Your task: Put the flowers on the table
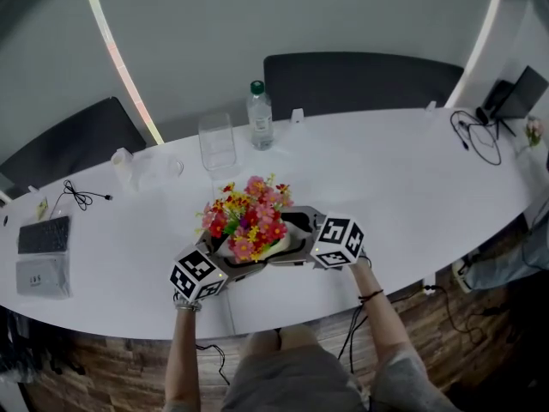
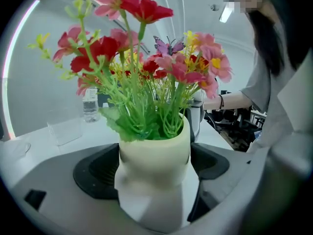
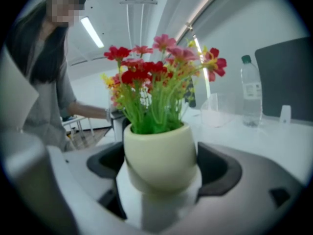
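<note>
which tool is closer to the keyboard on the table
Left. The left tool grips the flower pot on its left side, toward the keyboard at the table's left end; the right tool grips the pot's right side, farther away.

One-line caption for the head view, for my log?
The left gripper and right gripper clamp the flower pot at the white table.

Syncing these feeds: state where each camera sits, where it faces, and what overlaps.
Head view: on the head, steeply down at the table; forearms, left claw and right claw show.
Left gripper view: on the left claw, facing the flower pot between its jaws; torso, right arm beyond.
Right gripper view: opposite side of that pot; torso, left arm beyond.
Shared: pot and water bottle.
</note>
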